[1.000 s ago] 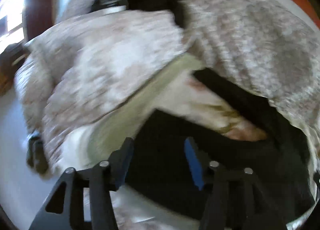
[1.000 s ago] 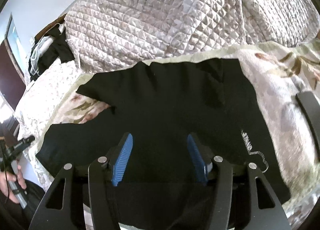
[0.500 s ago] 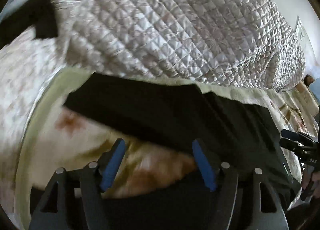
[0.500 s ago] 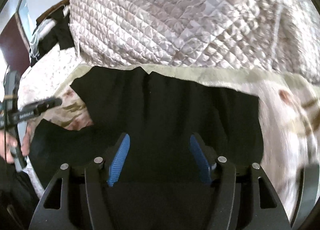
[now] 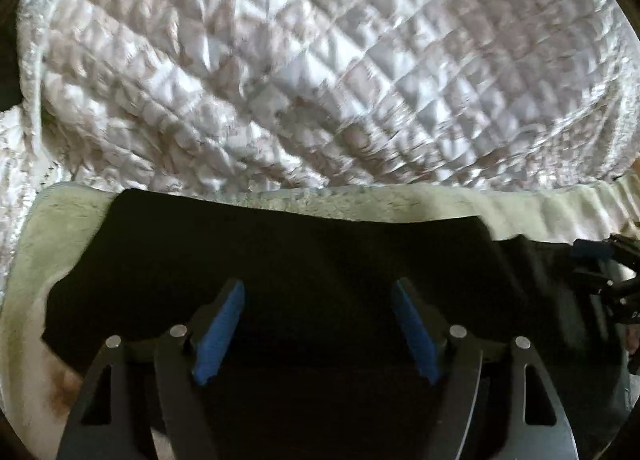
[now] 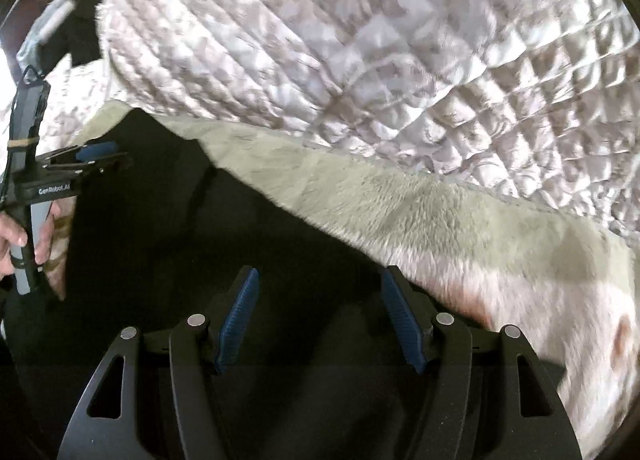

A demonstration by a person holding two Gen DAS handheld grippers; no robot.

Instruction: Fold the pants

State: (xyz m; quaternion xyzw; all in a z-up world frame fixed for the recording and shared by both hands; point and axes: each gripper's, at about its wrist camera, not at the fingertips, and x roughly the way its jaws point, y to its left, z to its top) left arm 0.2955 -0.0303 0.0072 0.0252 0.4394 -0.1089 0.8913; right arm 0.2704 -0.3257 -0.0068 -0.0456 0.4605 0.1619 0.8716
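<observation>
Black pants (image 5: pixel 304 260) lie spread flat on a pale green fleece blanket (image 5: pixel 440 204). In the left wrist view my left gripper (image 5: pixel 318 292) is open and empty, just above the pants near their far edge. In the right wrist view the pants (image 6: pixel 168 244) fill the lower left, and my right gripper (image 6: pixel 318 280) is open and empty above them, close to their right edge. The left gripper also shows at the left of the right wrist view (image 6: pixel 96 154), held by a hand. The right gripper shows at the right edge of the left wrist view (image 5: pixel 600 256).
A bulky white quilted cover (image 5: pixel 320 60) rises right behind the blanket and pants; it also fills the top of the right wrist view (image 6: pixel 400 40). Dark clothes (image 6: pixel 80 40) lie at the far left. The fleece blanket (image 6: pixel 480 228) extends to the right.
Both grippers have moved forward and lower over the pants, toward the quilt. The left view has swung from the pants' left end to face the quilt. Both stayed open.
</observation>
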